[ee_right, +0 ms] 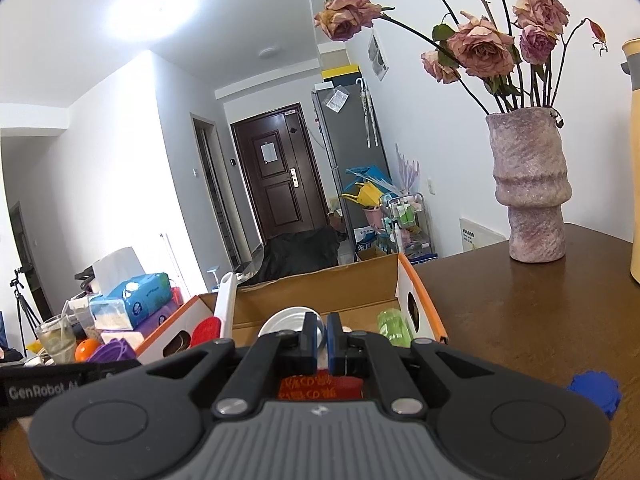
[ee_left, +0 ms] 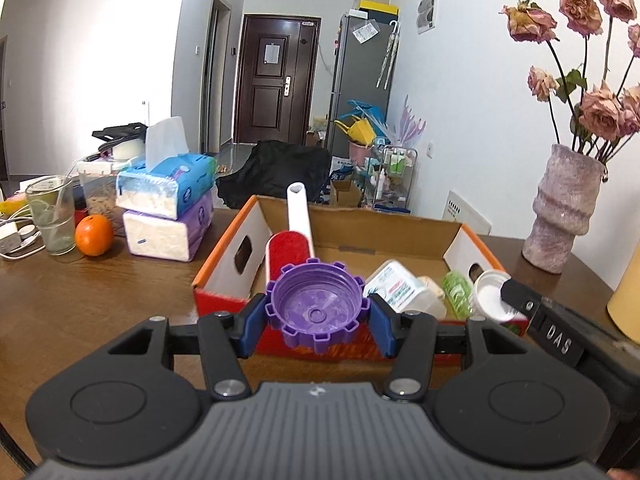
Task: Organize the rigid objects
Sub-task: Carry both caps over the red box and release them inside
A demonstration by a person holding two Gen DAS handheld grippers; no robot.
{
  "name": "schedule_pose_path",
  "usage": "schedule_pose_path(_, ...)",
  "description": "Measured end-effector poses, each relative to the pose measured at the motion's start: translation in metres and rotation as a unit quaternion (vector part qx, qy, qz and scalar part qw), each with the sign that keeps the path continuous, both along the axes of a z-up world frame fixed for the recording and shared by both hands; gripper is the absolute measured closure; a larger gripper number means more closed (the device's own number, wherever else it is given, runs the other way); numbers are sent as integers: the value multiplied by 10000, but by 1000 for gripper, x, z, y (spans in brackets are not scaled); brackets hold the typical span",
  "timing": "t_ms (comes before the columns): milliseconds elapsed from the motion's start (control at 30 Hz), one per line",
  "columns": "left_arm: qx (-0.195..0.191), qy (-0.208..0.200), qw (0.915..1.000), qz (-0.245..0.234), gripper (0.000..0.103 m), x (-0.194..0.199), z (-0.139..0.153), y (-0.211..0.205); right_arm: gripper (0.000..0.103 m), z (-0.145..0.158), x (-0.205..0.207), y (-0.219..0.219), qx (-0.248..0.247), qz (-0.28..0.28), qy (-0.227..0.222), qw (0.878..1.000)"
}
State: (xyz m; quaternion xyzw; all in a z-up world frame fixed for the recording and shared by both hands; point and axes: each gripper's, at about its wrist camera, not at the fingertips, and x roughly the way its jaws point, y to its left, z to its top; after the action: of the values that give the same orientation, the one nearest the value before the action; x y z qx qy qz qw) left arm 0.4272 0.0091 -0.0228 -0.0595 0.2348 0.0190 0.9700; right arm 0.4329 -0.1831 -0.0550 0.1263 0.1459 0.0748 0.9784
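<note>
My left gripper point(ee_left: 318, 314) is shut on a purple notched lid point(ee_left: 316, 306), held just in front of the near wall of a cardboard box point(ee_left: 224, 292) with orange rims. My right gripper point(ee_right: 321, 334) is shut on the rim of a white lid point(ee_right: 280, 322), held over the box's right part; the white lid also shows in the left wrist view point(ee_left: 490, 294). Inside the box lie a red and white brush point(ee_left: 294, 236), a white labelled container point(ee_left: 400, 286) and a green bottle point(ee_left: 456, 290). A blue notched lid point(ee_right: 596, 392) lies on the table at my right.
Stacked tissue packs point(ee_left: 168, 208), an orange point(ee_left: 94, 235) and a glass point(ee_left: 52, 216) stand left of the box on the brown table point(ee_left: 100, 300). A pink vase with dried roses point(ee_left: 562, 208) stands at the back right. A yellow jug point(ee_right: 634, 160) is at the far right.
</note>
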Motion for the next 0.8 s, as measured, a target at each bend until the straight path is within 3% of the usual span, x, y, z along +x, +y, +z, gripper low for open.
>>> schedule_pose_path(800, -75, -89, 9998, -138, 48, 73, 1, -15, 99, -4, 63, -5, -105, -59, -25, 9999)
